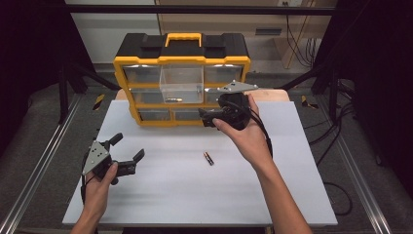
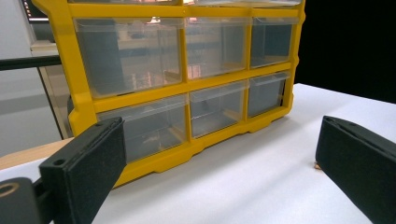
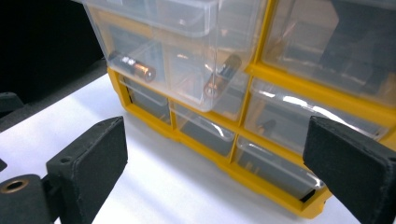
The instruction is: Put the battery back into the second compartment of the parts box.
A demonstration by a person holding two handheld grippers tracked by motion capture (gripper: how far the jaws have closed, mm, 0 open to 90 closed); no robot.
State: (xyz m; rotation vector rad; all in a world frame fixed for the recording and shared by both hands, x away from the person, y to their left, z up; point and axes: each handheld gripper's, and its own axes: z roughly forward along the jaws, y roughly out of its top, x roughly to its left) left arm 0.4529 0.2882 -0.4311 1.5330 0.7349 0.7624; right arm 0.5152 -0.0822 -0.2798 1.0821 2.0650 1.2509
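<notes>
At the back of the white tabletop (image 1: 165, 195) stands a yellow and black organizer box (image 1: 181, 80) with clear plastic drawers and a yellow carry handle on top. One drawer (image 1: 182, 84) in its middle column is pulled out toward the person, and the right gripper view shows two batteries inside it: one battery (image 3: 138, 68) lying near the drawer's left side and another battery (image 3: 221, 75) leaning at a tilt against the front wall.

Close in front of the box, toward its right half, the right gripper (image 1: 207, 118) is held up in the person's right hand (image 1: 246, 136), just beside the open drawer. Its jaws are spread wide with nothing between them, and its own view looks past them onto the lower drawers and the pulled-out one above.

On the bare tabletop, roughly midway across and well apart from the box, lies a loose battery (image 1: 209, 158), black with a copper-coloured end, untouched by either gripper. A small bit of it peeks out beside the right-hand jaw in the left gripper view.

Over the left part of the tabletop, the left gripper (image 1: 127, 148) sits in the person's left hand (image 1: 100, 187), low and well apart from the loose battery. Its jaws are also spread wide and hold nothing, pointing toward the front of the box
</notes>
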